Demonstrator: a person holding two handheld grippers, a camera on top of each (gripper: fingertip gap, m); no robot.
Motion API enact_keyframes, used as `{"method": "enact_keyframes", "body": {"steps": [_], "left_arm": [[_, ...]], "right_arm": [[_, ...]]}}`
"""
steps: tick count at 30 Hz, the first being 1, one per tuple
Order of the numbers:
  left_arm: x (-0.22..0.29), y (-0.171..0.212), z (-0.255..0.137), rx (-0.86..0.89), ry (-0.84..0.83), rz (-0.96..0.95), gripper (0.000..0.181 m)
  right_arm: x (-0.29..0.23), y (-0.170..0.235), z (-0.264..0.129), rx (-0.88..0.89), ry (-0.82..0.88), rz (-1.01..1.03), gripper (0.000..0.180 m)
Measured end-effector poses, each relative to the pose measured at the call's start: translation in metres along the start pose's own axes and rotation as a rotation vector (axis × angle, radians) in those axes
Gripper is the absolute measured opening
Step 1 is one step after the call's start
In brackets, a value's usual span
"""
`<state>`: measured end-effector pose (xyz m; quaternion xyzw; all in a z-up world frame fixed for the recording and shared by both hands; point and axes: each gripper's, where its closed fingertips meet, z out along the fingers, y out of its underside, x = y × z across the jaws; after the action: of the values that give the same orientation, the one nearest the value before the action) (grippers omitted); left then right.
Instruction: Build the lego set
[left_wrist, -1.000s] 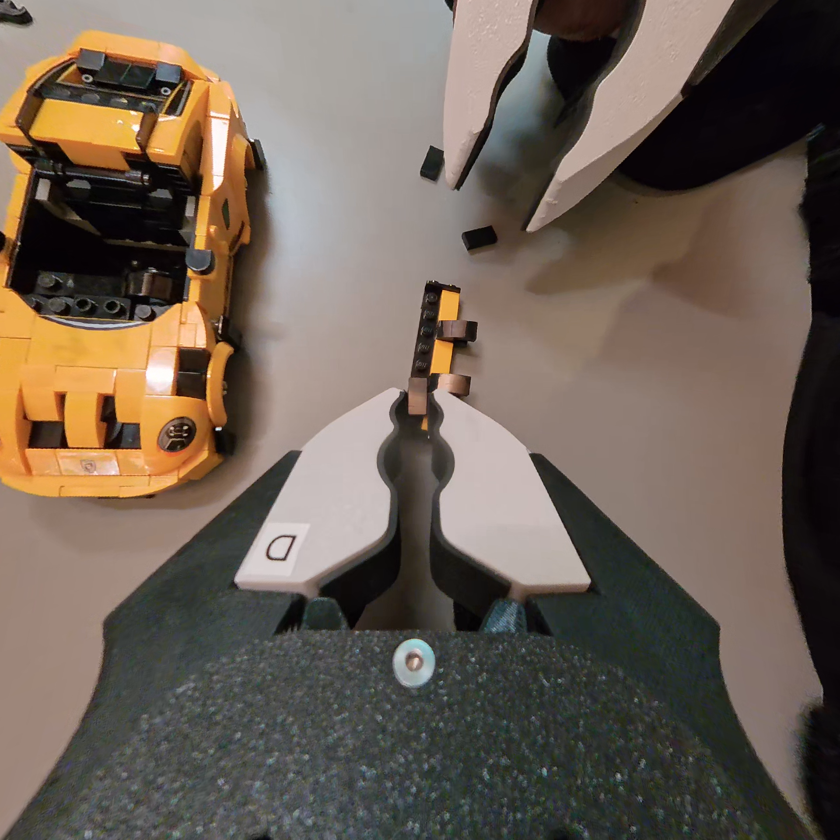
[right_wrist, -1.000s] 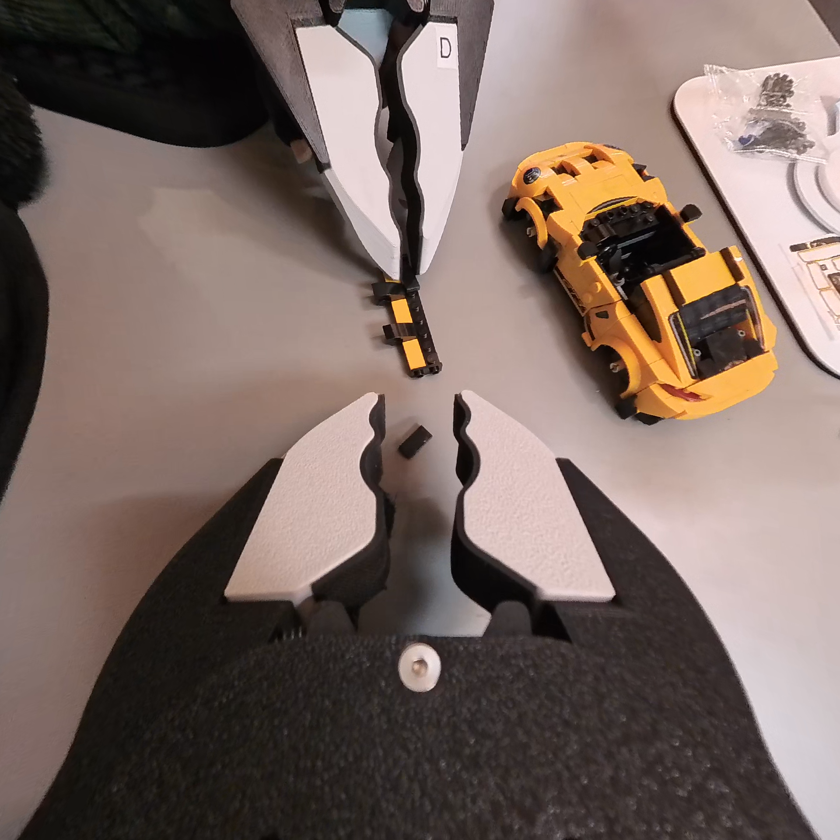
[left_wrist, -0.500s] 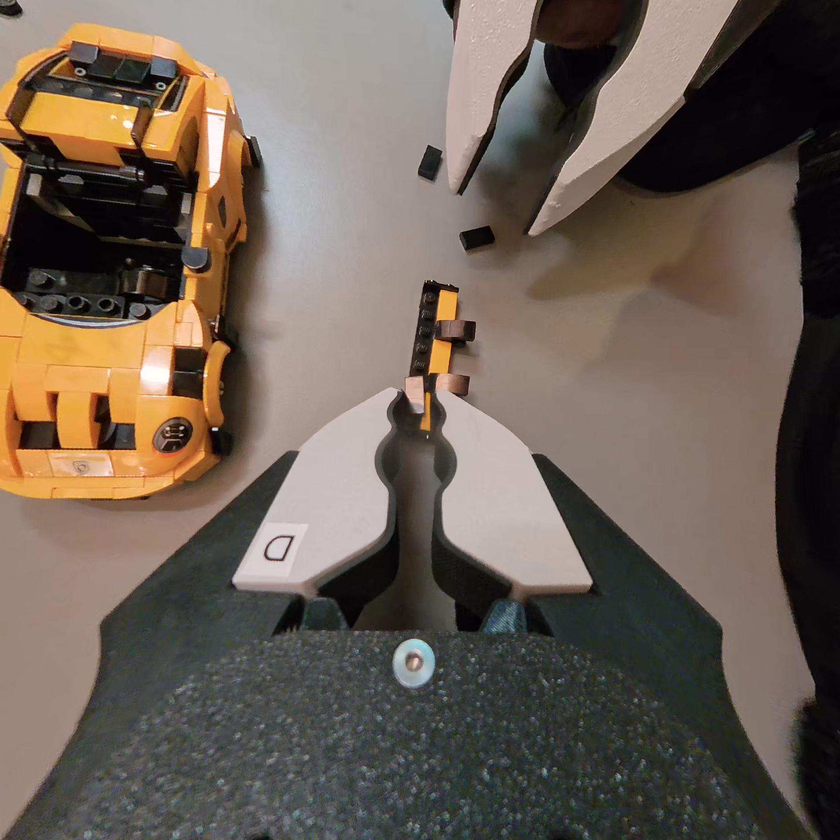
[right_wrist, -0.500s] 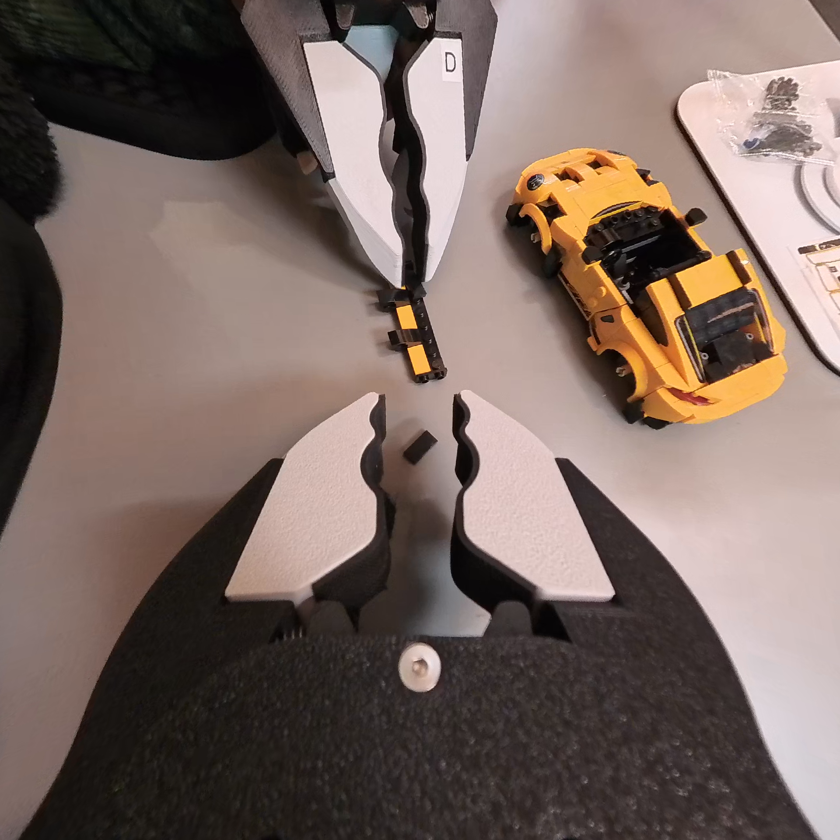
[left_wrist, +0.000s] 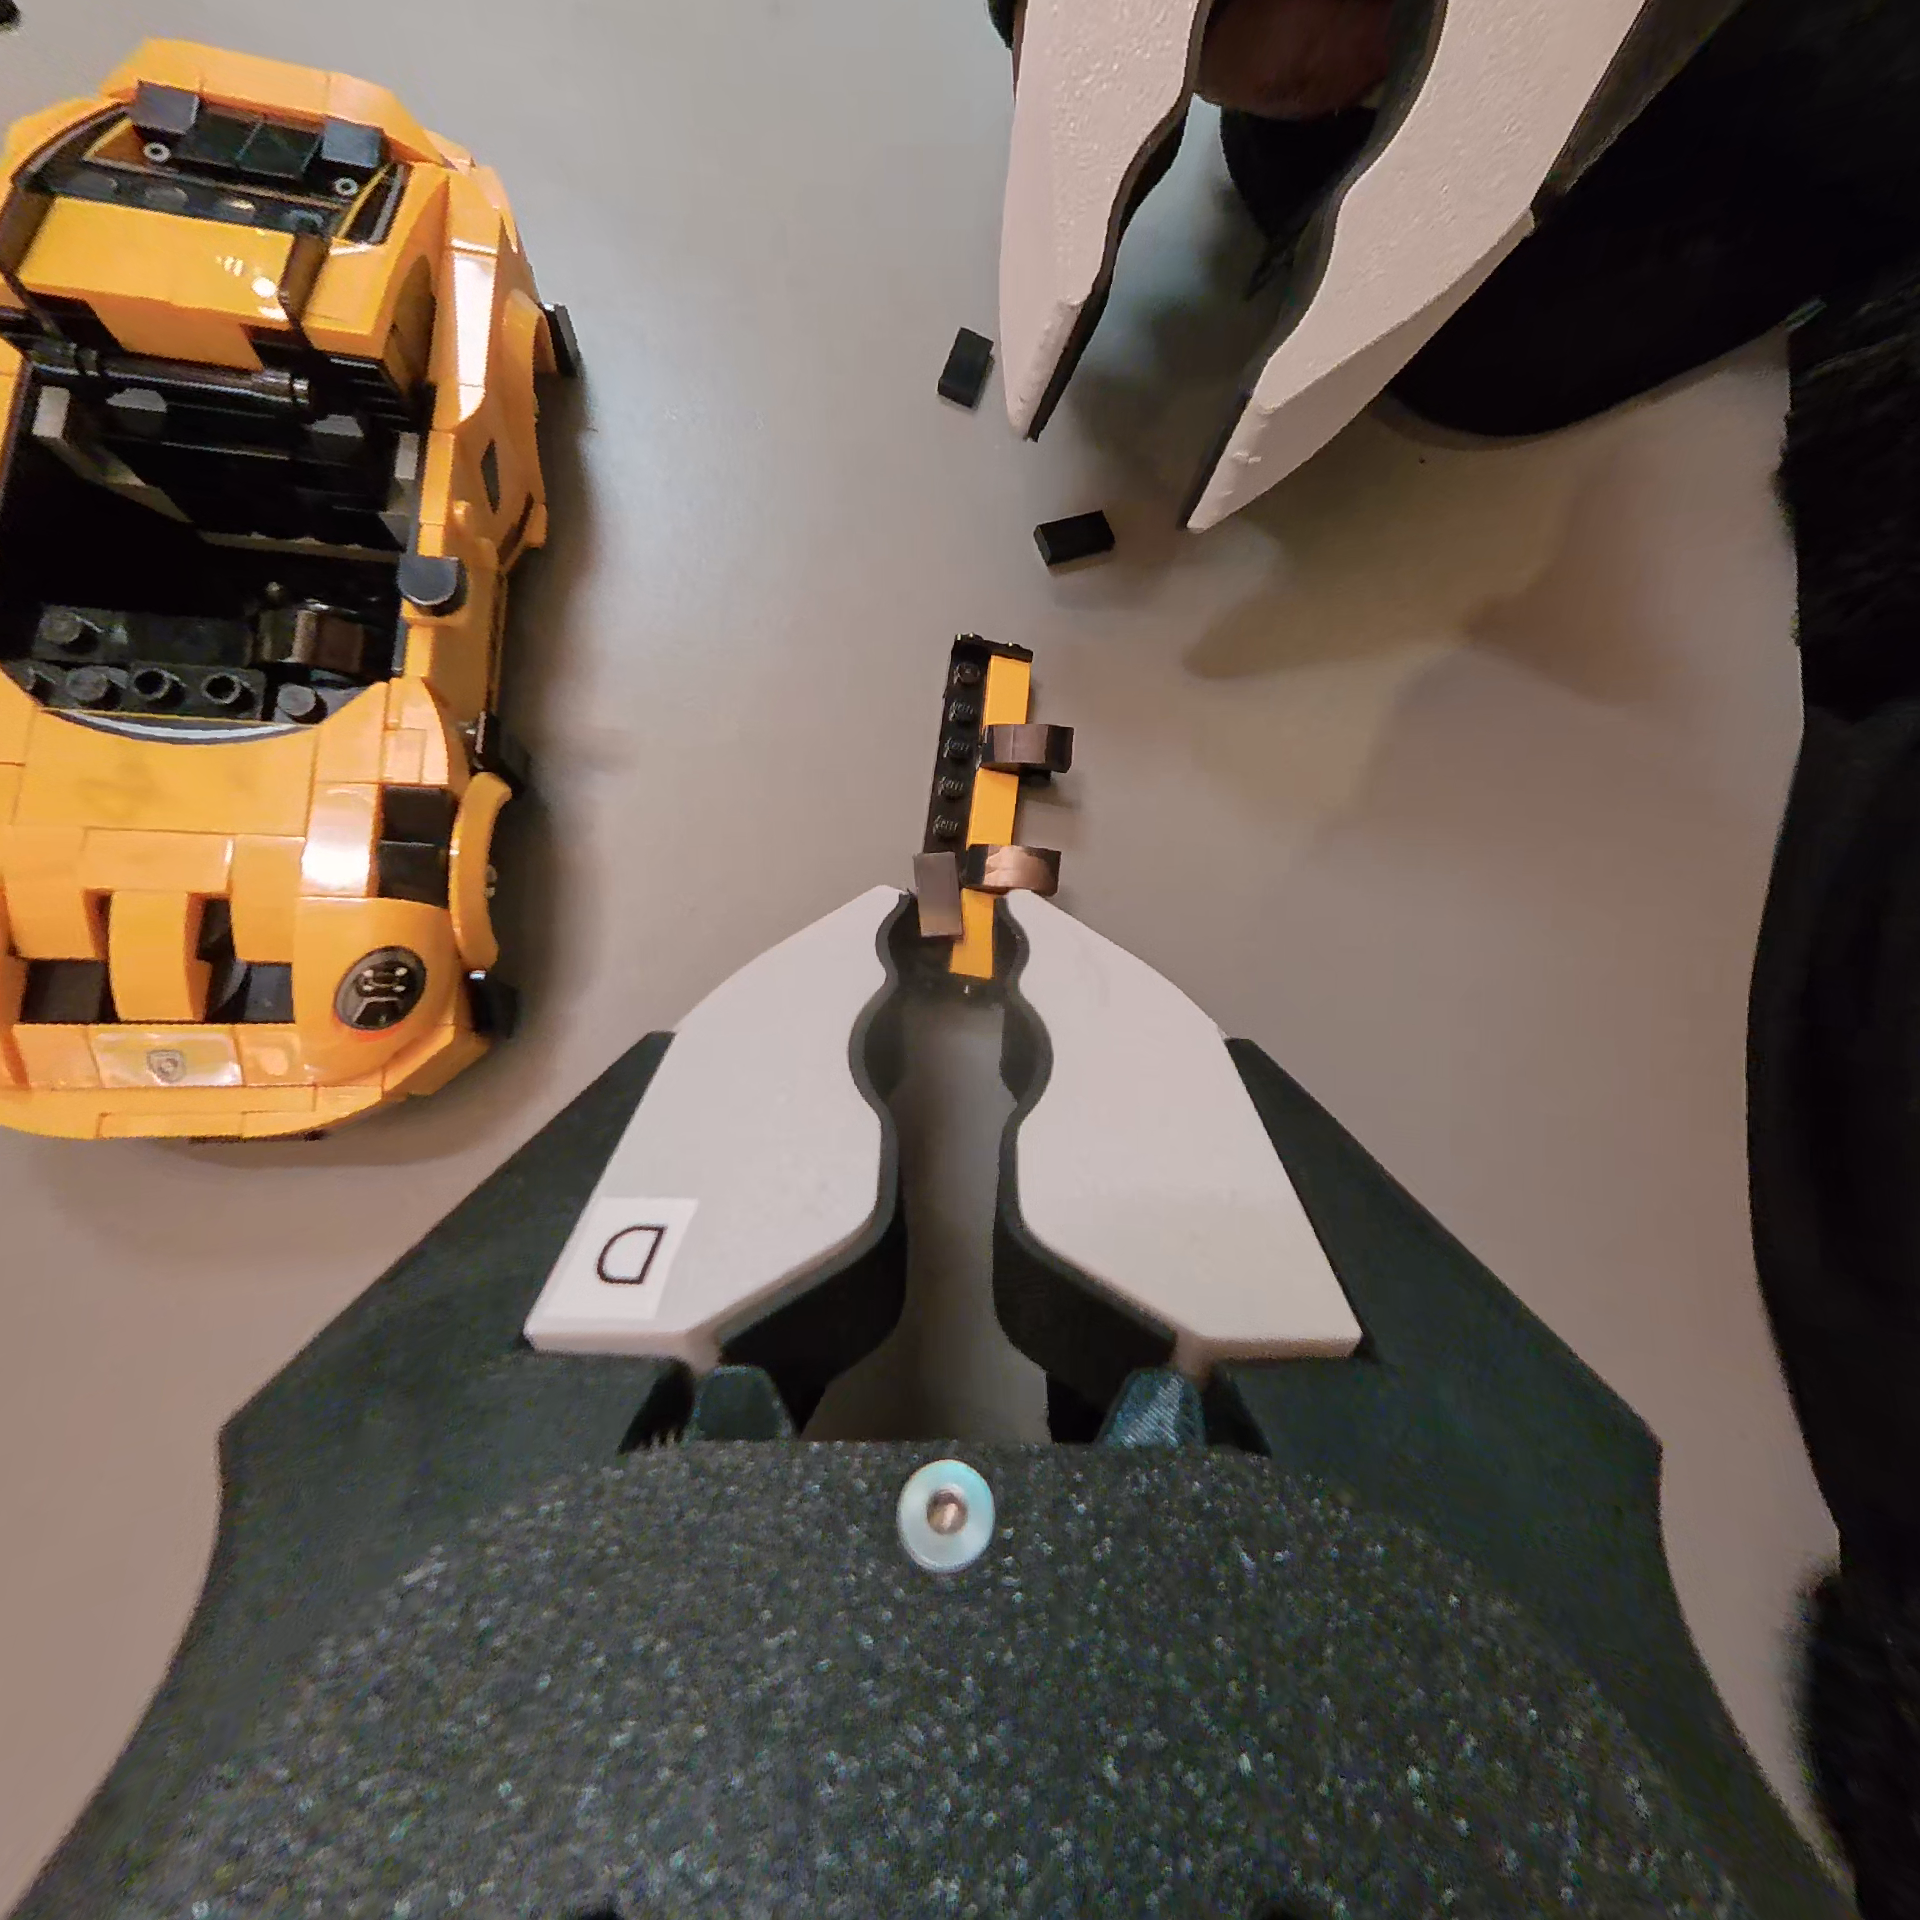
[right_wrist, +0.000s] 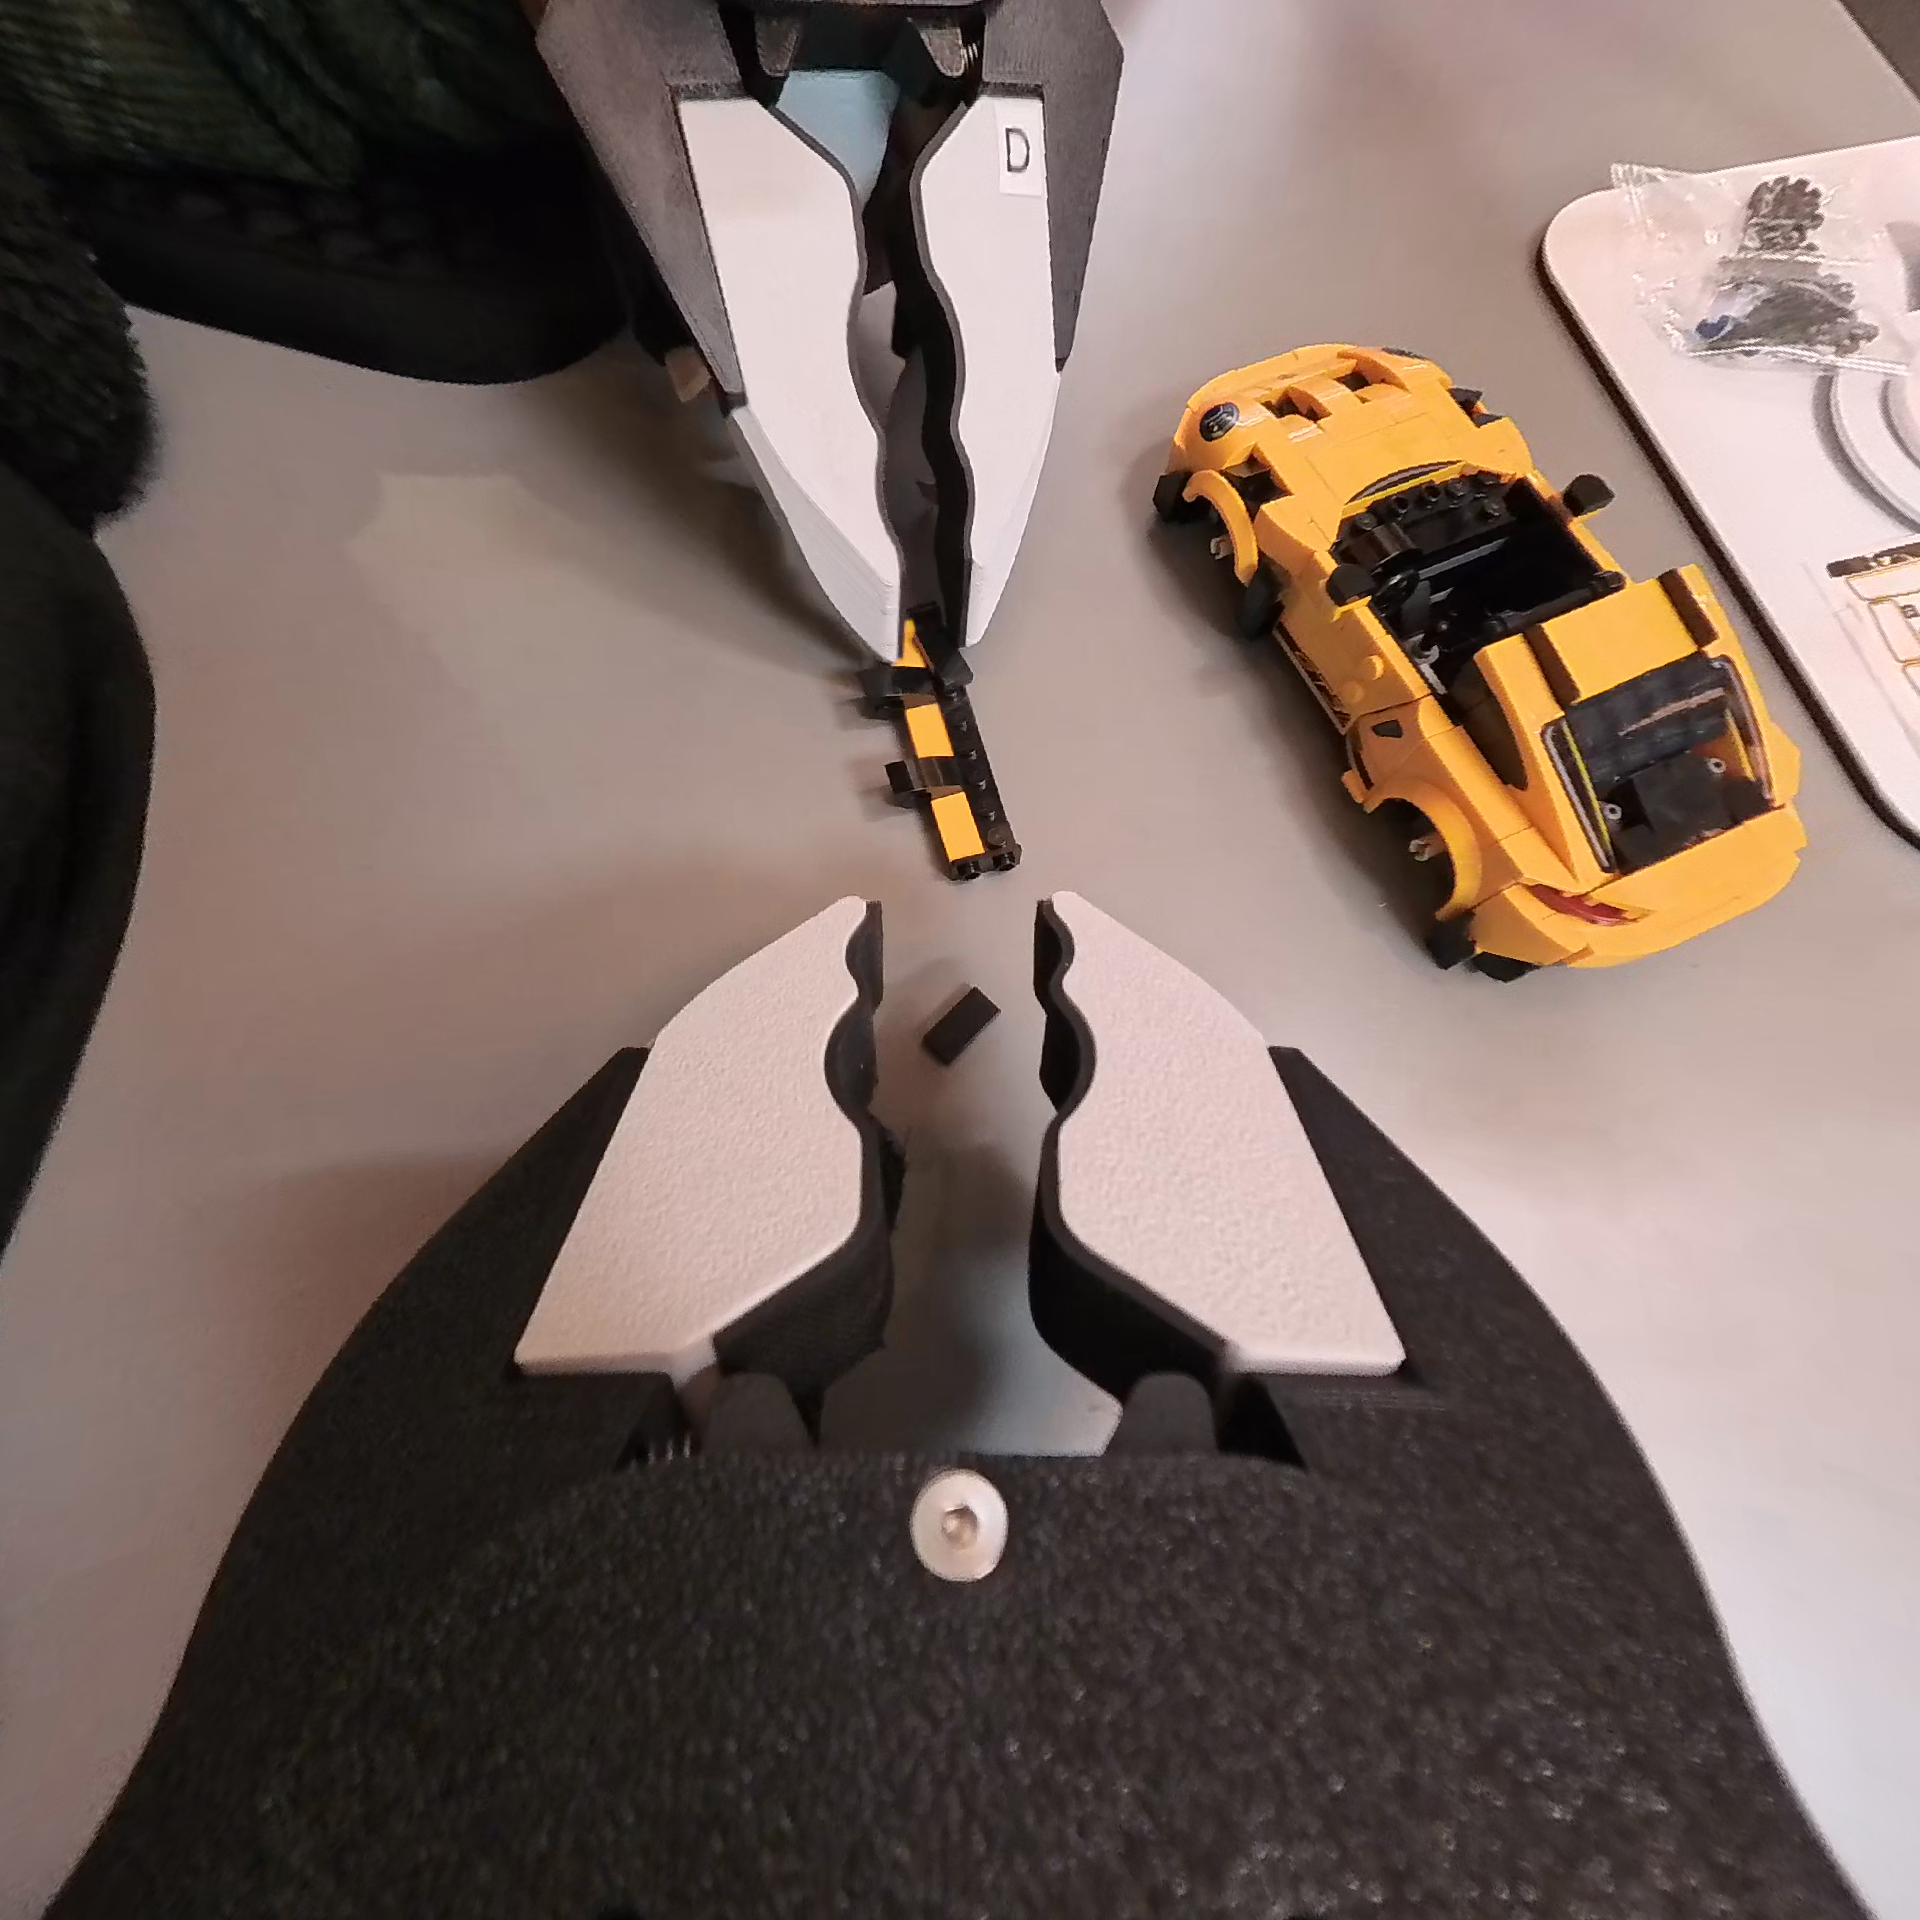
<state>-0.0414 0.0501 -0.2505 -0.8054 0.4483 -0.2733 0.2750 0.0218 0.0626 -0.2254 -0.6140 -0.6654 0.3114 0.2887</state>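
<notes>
Lego strip (left_wrist: 982, 790) pinched in left tongs (left_wrist: 954, 940); right tongs (right_wrist: 951, 971) open.

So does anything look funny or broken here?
Nothing looks broken. The yellow car has an open, unfinished top, and two small black pieces lie loose on the table. The left gripper holds a black-and-yellow strip.

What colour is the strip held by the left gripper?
Black strip with yellow tiles and black clips, clearest in the right wrist view.
</notes>
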Motion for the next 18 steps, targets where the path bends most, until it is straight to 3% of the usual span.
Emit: {"method": "enact_keyframes", "body": {"steps": [12, 18], "left_arm": [[0.002, -0.002, -0.004, 0.015, 0.003, 0.015, 0.016], [-0.002, -0.003, -0.009, 0.024, -0.015, 0.011, 0.015]], "right_arm": [[0.001, 0.000, 0.001, 0.005, -0.009, 0.008, 0.027], [0.003, -0.025, 0.000, 0.049, -0.076, 0.006, 0.023]]}}
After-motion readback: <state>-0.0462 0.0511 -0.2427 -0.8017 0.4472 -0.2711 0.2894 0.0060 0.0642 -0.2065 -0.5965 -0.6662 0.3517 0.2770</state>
